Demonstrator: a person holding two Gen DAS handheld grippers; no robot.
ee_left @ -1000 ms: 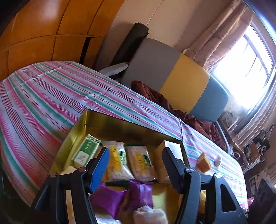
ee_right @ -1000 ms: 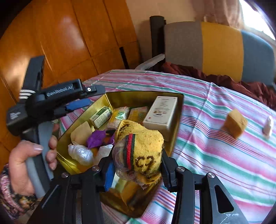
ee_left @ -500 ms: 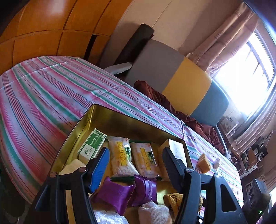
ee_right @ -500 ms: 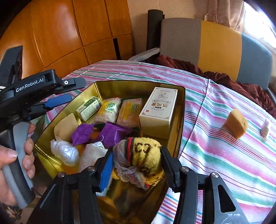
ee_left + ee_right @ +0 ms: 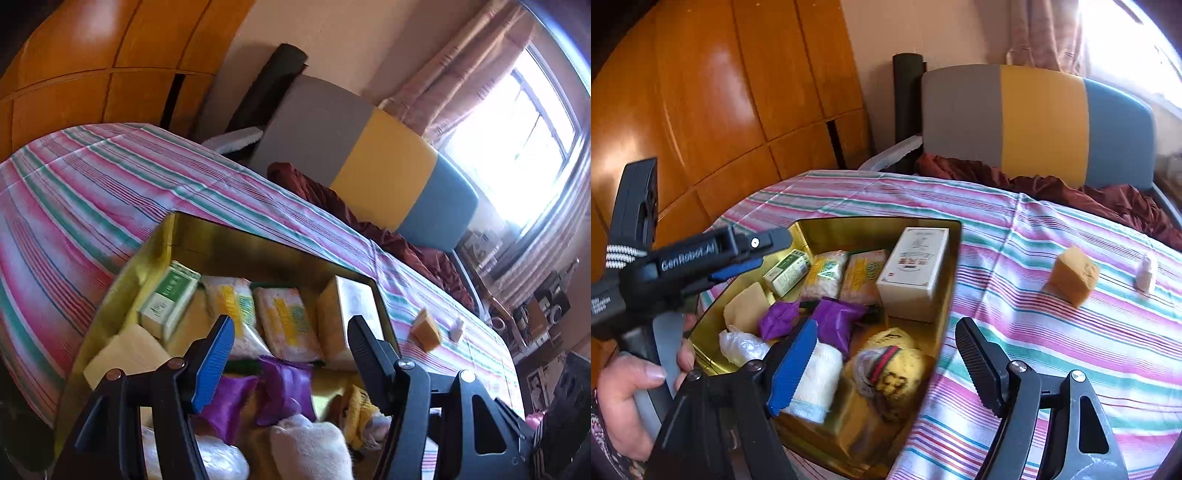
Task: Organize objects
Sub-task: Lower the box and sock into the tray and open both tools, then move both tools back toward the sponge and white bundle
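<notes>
A gold tin (image 5: 875,225) sits on the striped tablecloth and holds a white box (image 5: 912,271), two snack packs (image 5: 846,273), a green box (image 5: 786,271), purple pouches (image 5: 834,321), a white roll (image 5: 816,380) and a yellow sock bundle (image 5: 897,373). My right gripper (image 5: 886,362) is open and empty just above the bundle, which lies in the tin's near corner. My left gripper (image 5: 291,343) is open and empty over the tin's left side; it also shows in the right wrist view (image 5: 738,254). A yellow sponge block (image 5: 1073,275) and a small white object (image 5: 1145,273) lie on the cloth to the right.
The striped tablecloth (image 5: 1052,350) covers the table. A grey, yellow and blue chair back (image 5: 1034,122) with dark red cloth (image 5: 1052,184) stands behind it. Wooden cabinet doors (image 5: 720,110) fill the left. A bright window (image 5: 517,140) is at the right.
My right gripper lowered the yellow sock bundle into the tin, opened and let it go. My left gripper stayed open over the tin with little movement.
</notes>
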